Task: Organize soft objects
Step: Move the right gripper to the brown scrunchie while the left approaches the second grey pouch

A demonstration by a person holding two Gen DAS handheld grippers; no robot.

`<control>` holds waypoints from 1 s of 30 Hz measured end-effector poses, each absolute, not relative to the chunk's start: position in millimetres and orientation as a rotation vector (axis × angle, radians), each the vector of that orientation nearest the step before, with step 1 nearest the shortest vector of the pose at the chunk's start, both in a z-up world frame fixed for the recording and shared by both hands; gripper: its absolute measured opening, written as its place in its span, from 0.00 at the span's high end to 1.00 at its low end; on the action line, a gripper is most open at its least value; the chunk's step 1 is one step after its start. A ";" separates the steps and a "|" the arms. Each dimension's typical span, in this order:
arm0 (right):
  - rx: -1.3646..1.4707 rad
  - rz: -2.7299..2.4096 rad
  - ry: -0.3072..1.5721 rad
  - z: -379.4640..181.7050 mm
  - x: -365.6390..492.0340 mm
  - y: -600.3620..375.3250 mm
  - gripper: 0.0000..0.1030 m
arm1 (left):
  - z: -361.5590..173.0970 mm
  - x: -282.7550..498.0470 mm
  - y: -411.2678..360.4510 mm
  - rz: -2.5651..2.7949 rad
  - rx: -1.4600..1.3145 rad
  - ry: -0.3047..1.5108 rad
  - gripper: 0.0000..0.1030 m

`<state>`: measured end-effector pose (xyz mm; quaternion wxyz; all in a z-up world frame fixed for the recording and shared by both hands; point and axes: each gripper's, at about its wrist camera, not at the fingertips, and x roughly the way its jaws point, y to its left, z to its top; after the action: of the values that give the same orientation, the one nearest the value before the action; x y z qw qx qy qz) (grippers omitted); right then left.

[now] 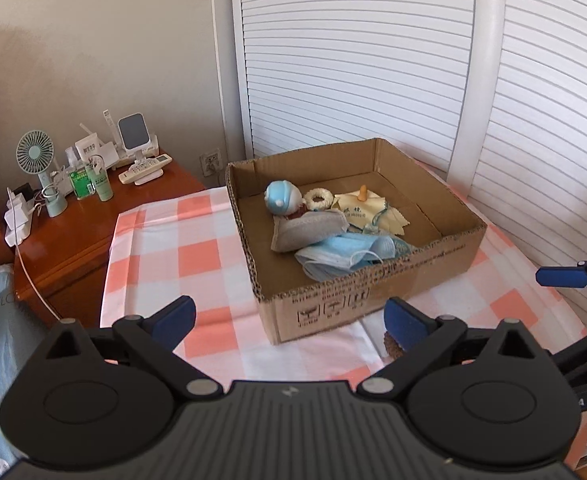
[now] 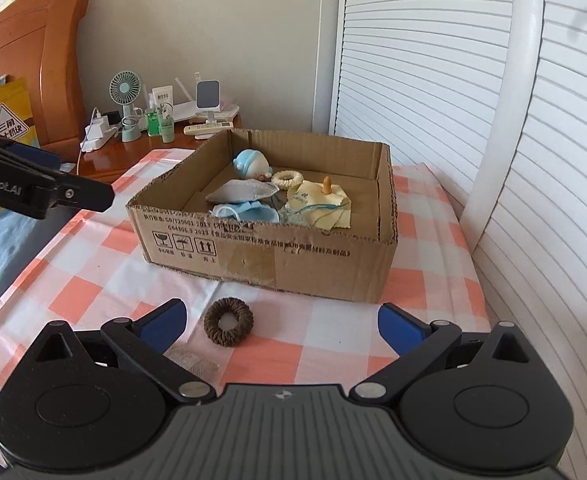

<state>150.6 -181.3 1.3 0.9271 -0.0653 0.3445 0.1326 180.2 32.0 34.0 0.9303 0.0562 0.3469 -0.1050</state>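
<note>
Left tool (image 1: 289,316) and right tool (image 2: 281,322) both wide apart, empty, brown hair tie (image 2: 228,322) on the tablecloth (image 2: 93,280) untouched.

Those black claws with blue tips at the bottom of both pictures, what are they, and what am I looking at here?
They are two hand-held grippers; a person carries one in each hand, and each has a camera looking out along its jaws. One picture is from the left gripper, the other from the right gripper. Both stand open and hold nothing. On the checked tablecloth sits a cardboard box already holding soft things: blue face masks, a grey pouch, a yellow cloth, a cream ring and a blue plush toy. One brown hair tie lies outside, in front of the box.
</note>
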 end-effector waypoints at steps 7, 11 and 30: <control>-0.137 0.232 0.777 -32.1 135.9 -175.0 0.00 | 9.8 144.7 36.6 -0.163 0.122 0.721 0.02; -0.203 0.181 0.809 -50.6 132.6 -171.5 0.00 | -3.2 130.4 34.9 -0.146 0.164 0.730 0.02; -0.246 0.332 0.872 -74.1 151.3 -115.2 0.00 | -29.8 120.4 58.2 -0.151 0.108 0.779 0.02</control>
<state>151.3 -115.2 -74.1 0.8859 -0.1185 0.4192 0.1594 120.4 58.2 -29.8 0.9210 0.0523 0.3791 -0.0735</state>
